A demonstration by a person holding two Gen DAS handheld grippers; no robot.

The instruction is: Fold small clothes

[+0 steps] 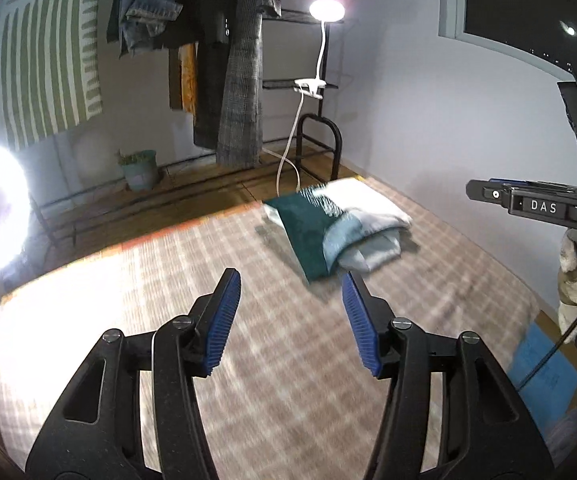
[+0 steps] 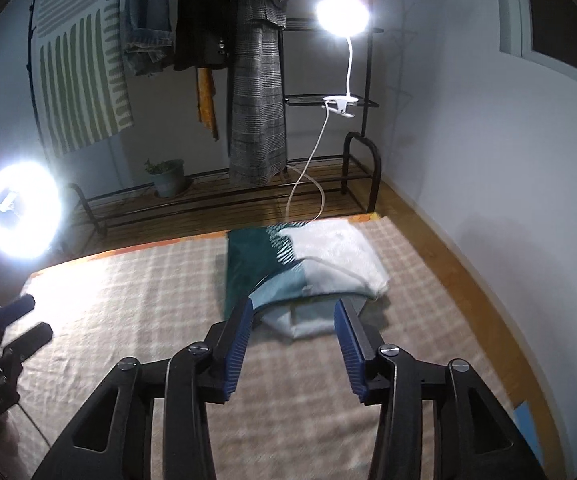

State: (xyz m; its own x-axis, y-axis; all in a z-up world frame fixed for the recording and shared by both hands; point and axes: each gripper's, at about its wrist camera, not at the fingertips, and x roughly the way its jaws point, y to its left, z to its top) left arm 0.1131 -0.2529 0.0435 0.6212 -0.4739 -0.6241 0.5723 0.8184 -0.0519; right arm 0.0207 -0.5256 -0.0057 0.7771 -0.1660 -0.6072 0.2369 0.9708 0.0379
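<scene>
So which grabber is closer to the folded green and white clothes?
Right. The right gripper hangs open at the folded clothes' near edge; the left gripper is open, farther back over the blanket.

We see one folded garment (image 1: 336,228) right of centre in the left wrist view, just above centre in the right wrist view (image 2: 308,272). It's a colour-block piece: dark green panel on the left, white fuzzy panel upper right, light blue lower middle, with a striped green-white patch between. It lies flat, folded in layers, paler underlayers poking out at its near edge.
</scene>
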